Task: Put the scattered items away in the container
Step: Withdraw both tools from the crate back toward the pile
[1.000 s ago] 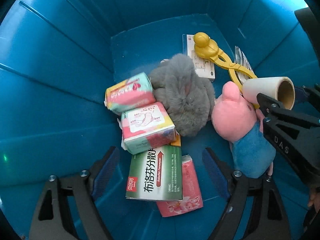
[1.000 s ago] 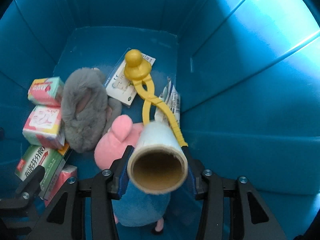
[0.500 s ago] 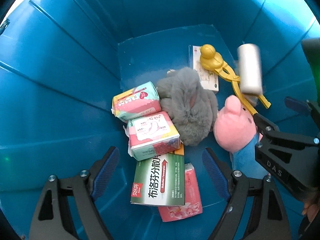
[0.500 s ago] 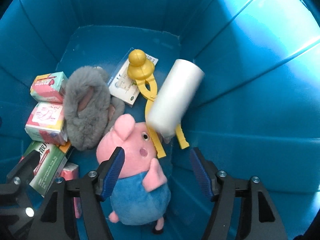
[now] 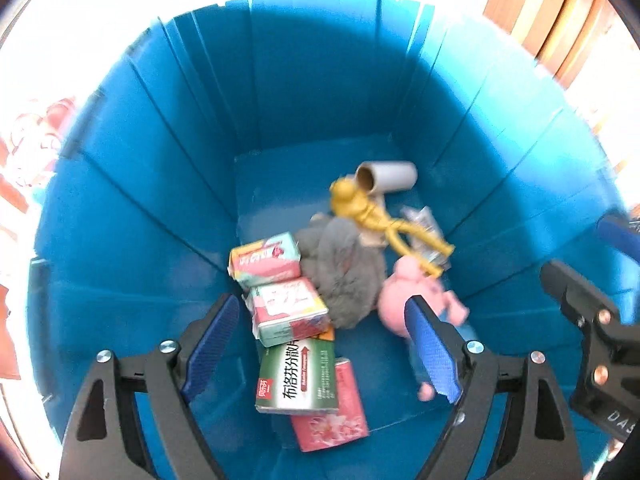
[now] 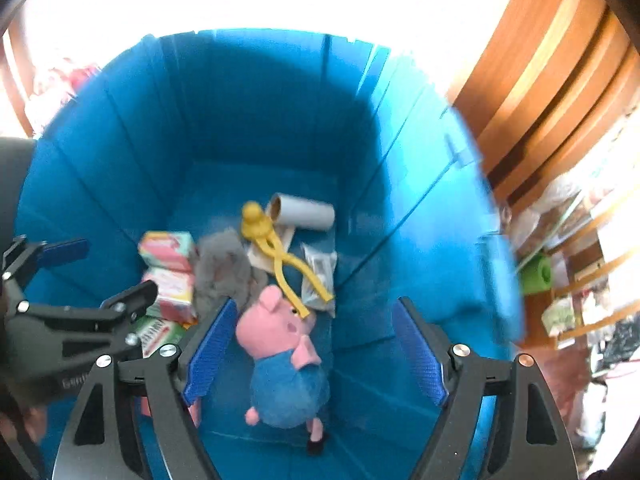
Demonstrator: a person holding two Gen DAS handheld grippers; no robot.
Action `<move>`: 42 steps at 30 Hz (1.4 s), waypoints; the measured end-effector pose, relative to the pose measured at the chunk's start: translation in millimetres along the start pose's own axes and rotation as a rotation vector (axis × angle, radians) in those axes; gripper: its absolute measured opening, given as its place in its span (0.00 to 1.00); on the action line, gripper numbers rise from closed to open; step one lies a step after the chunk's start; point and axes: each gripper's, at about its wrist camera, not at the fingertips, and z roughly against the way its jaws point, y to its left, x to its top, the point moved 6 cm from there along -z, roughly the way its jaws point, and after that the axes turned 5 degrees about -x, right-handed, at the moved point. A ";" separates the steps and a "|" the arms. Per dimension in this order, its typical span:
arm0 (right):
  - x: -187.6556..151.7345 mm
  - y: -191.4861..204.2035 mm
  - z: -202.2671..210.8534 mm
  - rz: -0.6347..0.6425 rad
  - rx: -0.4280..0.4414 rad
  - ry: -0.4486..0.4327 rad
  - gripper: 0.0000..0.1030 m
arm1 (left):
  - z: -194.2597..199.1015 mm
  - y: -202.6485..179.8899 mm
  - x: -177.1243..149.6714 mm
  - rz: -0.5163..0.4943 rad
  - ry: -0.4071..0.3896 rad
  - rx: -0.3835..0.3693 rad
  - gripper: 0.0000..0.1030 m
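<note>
Both tongs hang over the blue container [image 5: 132,208], pointing down into it. The left tongs [image 5: 320,352] sit wide with nothing between the pads, just the pile of stuff far below them. The right tongs [image 6: 316,348] are opening up, and nothing is gripped there either; the pink pig plush [image 6: 280,344] only lines up between the fingers because it lies on the container floor underneath.

The cardboard roll [image 6: 302,211] lies on its side at the far end of the floor, well ahead of the right tongs, touching the head of the yellow duck-shaped clamp [image 6: 276,248]. Just beside the clamp, toward the right wall, is a crinkly clear packet [image 6: 320,276]. The grey furry plush [image 5: 344,272] sits ahead of the left tongs, with two pink-and-mint packs [image 5: 276,284] stacked to its left. Closer in, right between the left fingers in view, is a green medicine box [image 5: 298,376] lying on top of a pink sachet [image 5: 340,420].

Everything I can make out is already inside the container. Outside the rim it's blown-out light and some wooden slats [image 6: 540,80] off to the right.
</note>
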 end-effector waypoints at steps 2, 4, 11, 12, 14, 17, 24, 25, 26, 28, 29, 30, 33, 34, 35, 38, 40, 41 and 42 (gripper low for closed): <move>-2.8 -1.7 23.4 -0.015 0.029 -0.060 0.79 | 27.6 -3.5 -2.5 -0.020 -0.058 -0.024 0.83; -8.5 -2.9 46.7 -0.038 0.042 -0.125 0.80 | 58.6 -4.9 -7.7 -0.039 -0.137 -0.030 0.83; -38.2 16.0 119.6 -0.084 0.060 -0.395 0.83 | 155.3 3.7 -46.9 -0.071 -0.467 0.044 0.90; -43.5 21.3 128.9 -0.086 0.065 -0.434 0.83 | 167.1 7.3 -54.2 -0.065 -0.510 0.055 0.90; -52.2 31.7 145.0 -0.086 0.075 -0.497 0.85 | 187.4 17.7 -67.7 -0.047 -0.565 0.074 0.90; -62.2 54.0 165.2 -0.073 0.114 -0.554 0.86 | 208.8 39.6 -85.7 -0.001 -0.606 0.101 0.90; -72.1 130.0 192.4 0.001 0.218 -0.598 0.87 | 242.2 108.5 -131.7 0.068 -0.658 0.206 0.91; -72.6 141.5 195.8 0.009 0.226 -0.600 0.87 | 247.4 122.0 -138.5 0.081 -0.667 0.211 0.91; -73.6 152.5 199.0 0.015 0.232 -0.603 0.87 | 250.4 133.6 -145.1 0.075 -0.671 0.193 0.91; -79.2 180.7 209.8 0.022 0.240 -0.611 0.89 | 258.9 162.6 -157.9 0.079 -0.690 0.200 0.91; -80.0 195.5 214.2 0.025 0.246 -0.615 0.89 | 263.0 177.3 -164.7 0.078 -0.699 0.210 0.91; -81.1 211.0 219.8 0.027 0.252 -0.624 0.90 | 267.3 193.5 -171.0 0.078 -0.708 0.221 0.91; -86.7 258.6 235.7 0.028 0.275 -0.654 0.91 | 277.2 249.4 -188.8 0.080 -0.729 0.232 0.91; -88.5 274.0 239.2 0.024 0.281 -0.661 0.92 | 278.8 270.2 -194.3 0.083 -0.730 0.235 0.91; -90.5 291.7 242.4 0.017 0.286 -0.666 0.93 | 278.2 289.8 -198.2 0.088 -0.725 0.239 0.91; -95.2 340.9 240.3 -0.002 0.303 -0.642 0.94 | 271.6 352.5 -209.8 0.098 -0.688 0.244 0.91; -99.1 371.3 232.2 -0.008 0.307 -0.610 0.94 | 261.8 389.5 -217.5 0.103 -0.659 0.260 0.91; -102.3 385.9 226.0 -0.013 0.304 -0.590 0.94 | 254.7 404.4 -220.3 0.110 -0.639 0.271 0.91; -105.8 398.6 218.4 -0.014 0.302 -0.566 0.94 | 245.3 419.4 -223.3 0.121 -0.612 0.279 0.91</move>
